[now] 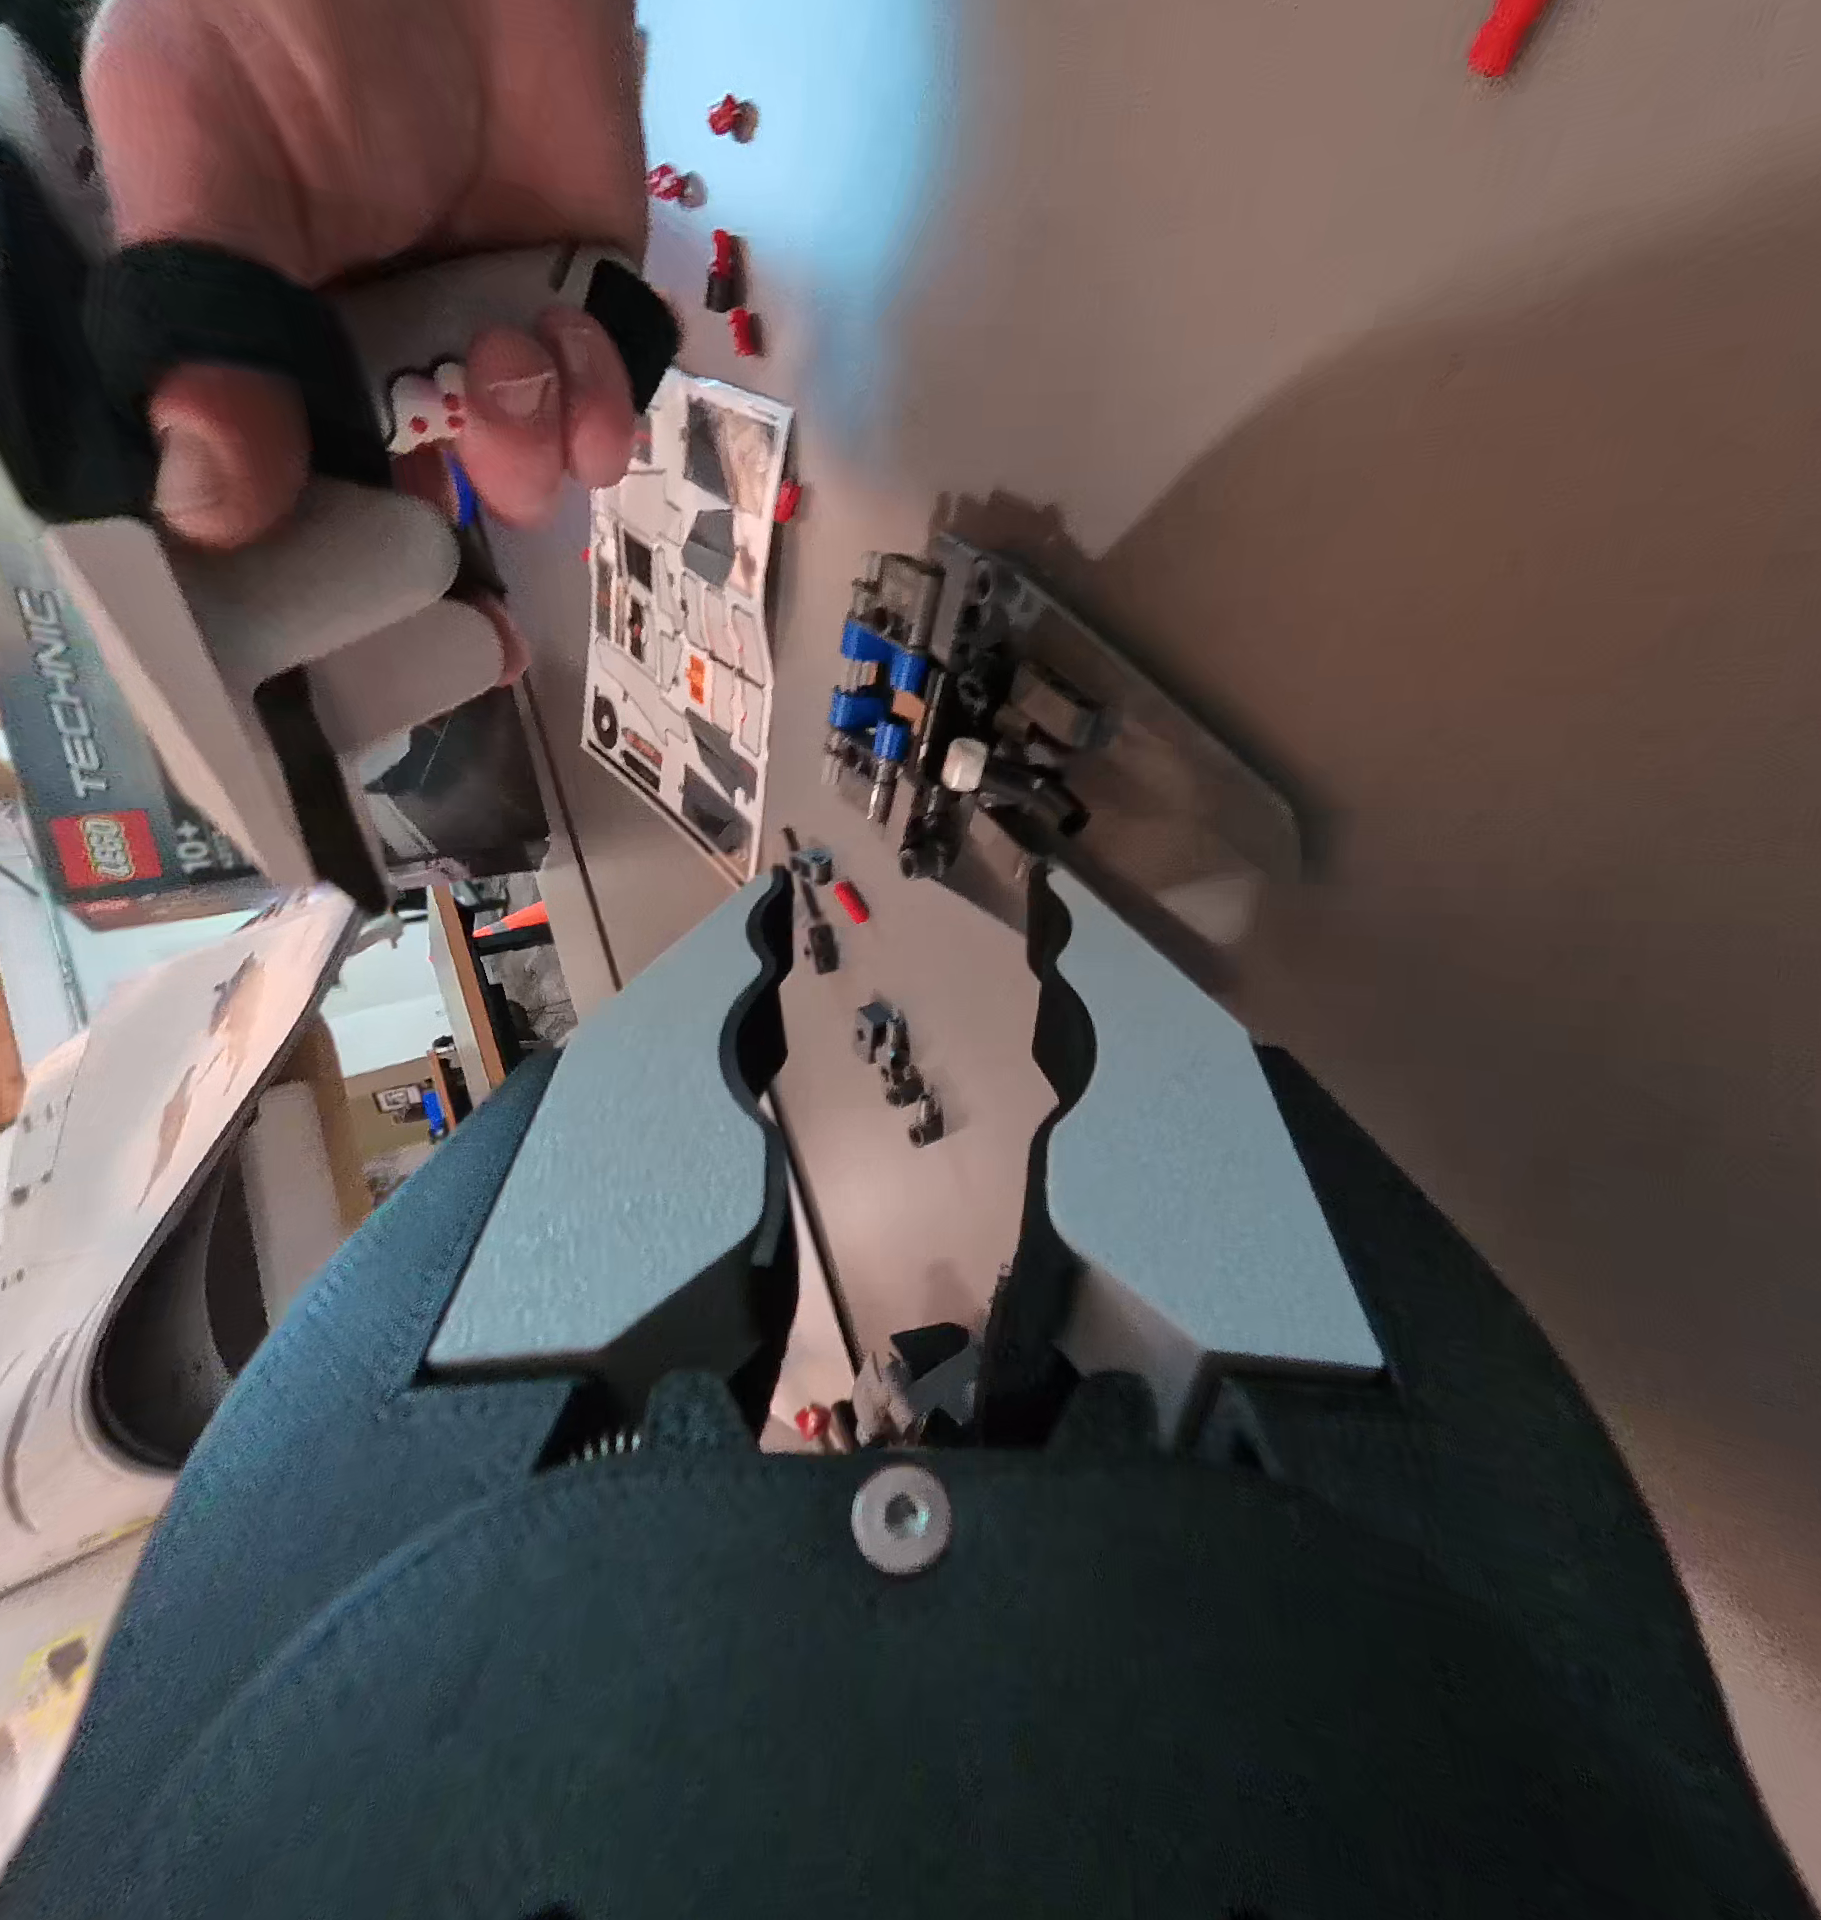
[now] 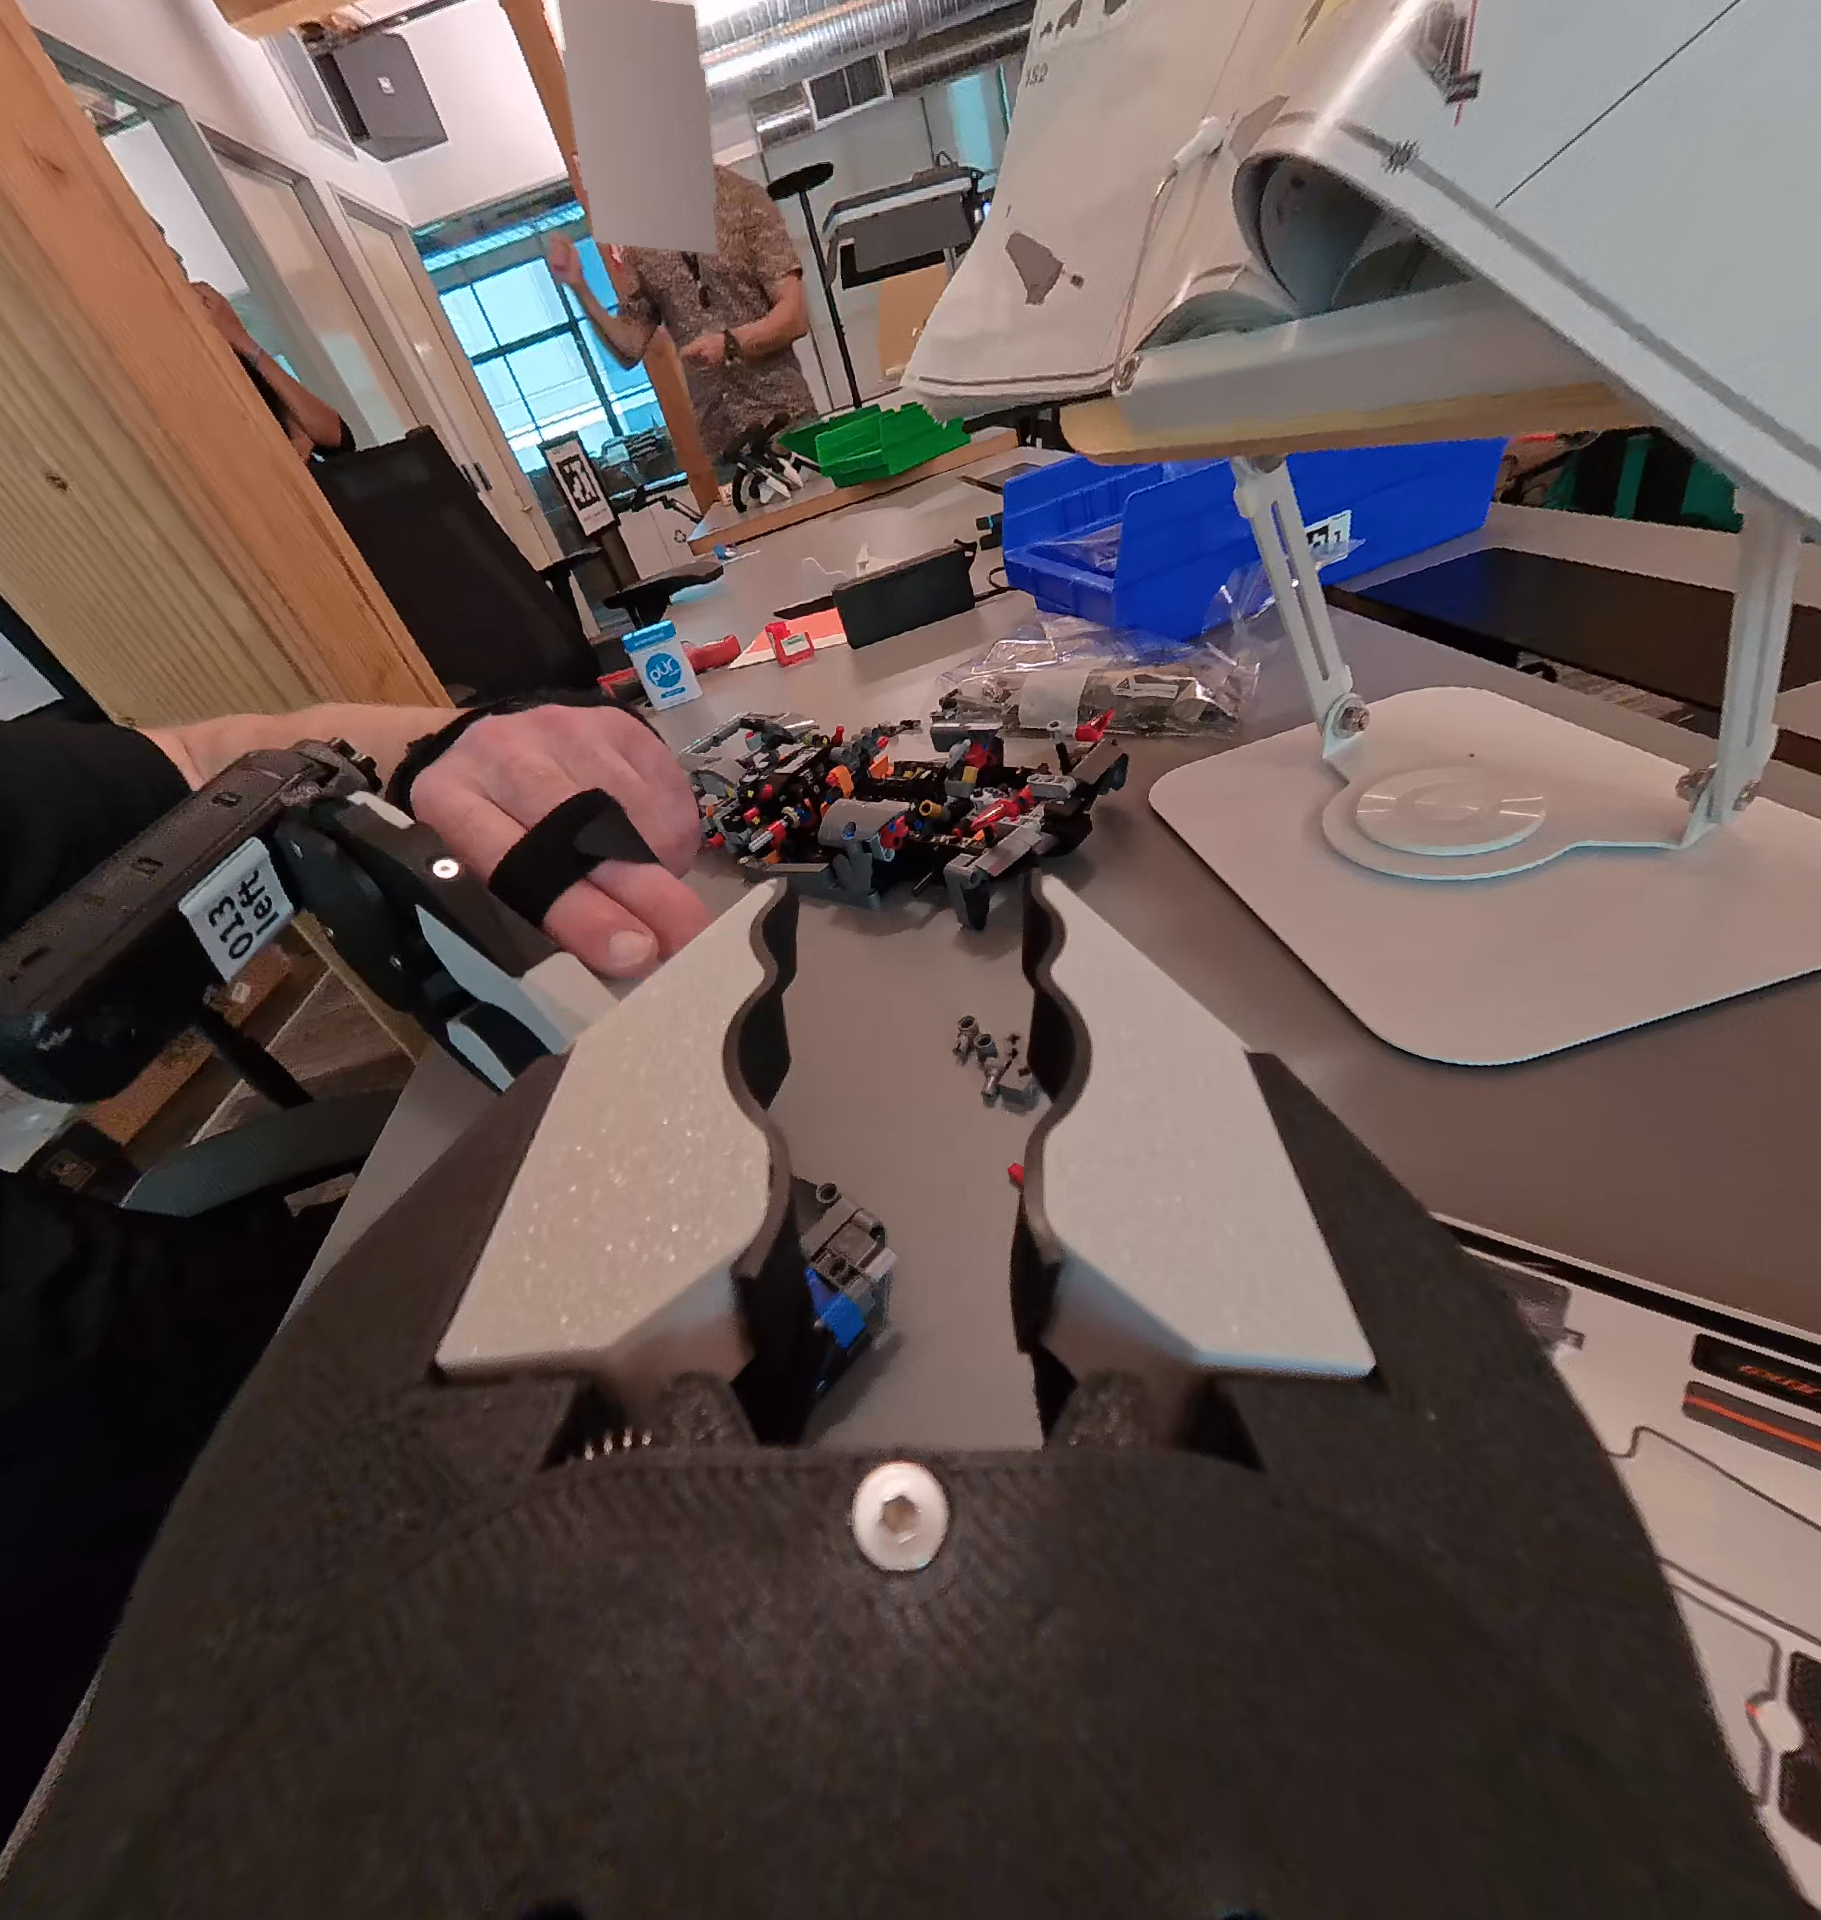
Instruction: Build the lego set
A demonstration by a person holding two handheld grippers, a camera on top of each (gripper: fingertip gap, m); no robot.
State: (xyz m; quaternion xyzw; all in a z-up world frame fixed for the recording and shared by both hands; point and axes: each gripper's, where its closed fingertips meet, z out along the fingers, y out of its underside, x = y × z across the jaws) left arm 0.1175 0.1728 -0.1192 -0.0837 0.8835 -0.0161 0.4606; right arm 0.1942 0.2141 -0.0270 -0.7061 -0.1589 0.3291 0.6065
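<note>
Both hand-held grippers had their jaws apart and carried nothing. The left gripper was tilted hard over the worktop, and the frame was smeared by motion; beyond its tips lay a small sub-assembly of grey, black and blue lego parts. The right gripper hung low over the near edge of the worktop, and what looked like that same sub-assembly sat beneath its left finger, partly hidden.

The step in hand seemed to be picking up a loose piece or the sub-assembly. To do it well, the holder would likely steady the left gripper first, then close one gripper on the sub-assembly's solid frame rather than its blue pins, and take a small part with the other, square across its flats.

Counts, as far as they showed: two grippers; one small sub-assembly; one large chassis build farther toward the middle of the worktop; one cluster of about five small dark connectors; one red pin near them, with roughly six more red bits scattered toward the far edge; one sticker sheet; one clear bag of parts; one set box; one white stand at the right side.
</note>
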